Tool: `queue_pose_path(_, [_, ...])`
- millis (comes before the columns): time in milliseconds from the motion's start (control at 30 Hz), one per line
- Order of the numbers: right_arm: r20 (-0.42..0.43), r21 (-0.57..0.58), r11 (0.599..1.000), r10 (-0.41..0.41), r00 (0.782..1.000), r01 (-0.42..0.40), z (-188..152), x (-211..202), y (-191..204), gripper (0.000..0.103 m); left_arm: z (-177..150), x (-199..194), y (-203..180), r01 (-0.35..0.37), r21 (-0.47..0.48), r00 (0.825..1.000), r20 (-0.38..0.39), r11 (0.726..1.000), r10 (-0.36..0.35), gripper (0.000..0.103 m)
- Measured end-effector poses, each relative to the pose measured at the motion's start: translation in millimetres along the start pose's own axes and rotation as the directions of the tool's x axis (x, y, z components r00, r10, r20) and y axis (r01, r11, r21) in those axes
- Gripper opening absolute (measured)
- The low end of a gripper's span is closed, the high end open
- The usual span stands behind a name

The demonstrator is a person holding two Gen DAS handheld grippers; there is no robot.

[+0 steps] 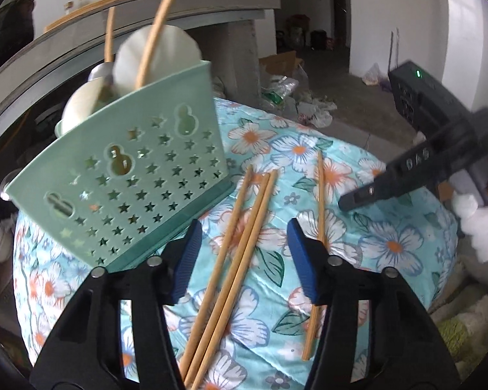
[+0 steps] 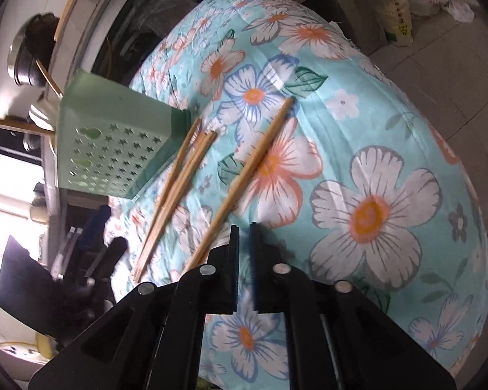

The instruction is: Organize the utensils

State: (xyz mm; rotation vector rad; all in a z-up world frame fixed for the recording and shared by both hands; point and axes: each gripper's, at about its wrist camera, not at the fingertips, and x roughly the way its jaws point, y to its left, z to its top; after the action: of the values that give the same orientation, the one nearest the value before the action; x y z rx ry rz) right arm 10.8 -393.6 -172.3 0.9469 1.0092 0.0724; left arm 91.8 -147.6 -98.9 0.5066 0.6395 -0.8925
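Our left gripper (image 1: 244, 256) has its jaws spread around three loose wooden chopsticks (image 1: 240, 247) on the flowered cloth (image 1: 390, 243); a fourth chopstick (image 1: 318, 214) lies just outside. Our right gripper (image 2: 244, 227) is pressed nearly together, empty. Ladles already stand in the green holder (image 1: 130, 175); the chopsticks remain.

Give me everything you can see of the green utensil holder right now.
The green utensil holder is pale mint plastic, its front wall pierced with star and gourd-shaped cutouts. It looks upright on the floral cloth beside the loose chopsticks, one of which seems to reach its base. Long wooden handles and pale rounded utensil heads stick out of its top. Neither gripper touches it.
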Motion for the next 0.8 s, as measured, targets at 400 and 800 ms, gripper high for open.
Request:
queue_pose_path(400, [0.059, 0.133, 0.988, 0.071, 0.996, -0.078, 26.9, 18.5, -4.6, 0.033, 0.1, 11.9, 1.0, 0.026, 0.022, 0.999, -0.033, 0.999, -0.025, 0.034])
queue_pose_path(800, [0.040, -0.074, 0.989, -0.129, 0.991, 0.132, 25.8, 26.5, 25.7, 0.015, 0.7, 31.6, -7.5, 0.062, 0.065, 0.996, -0.060, 0.996, -0.058, 0.020])
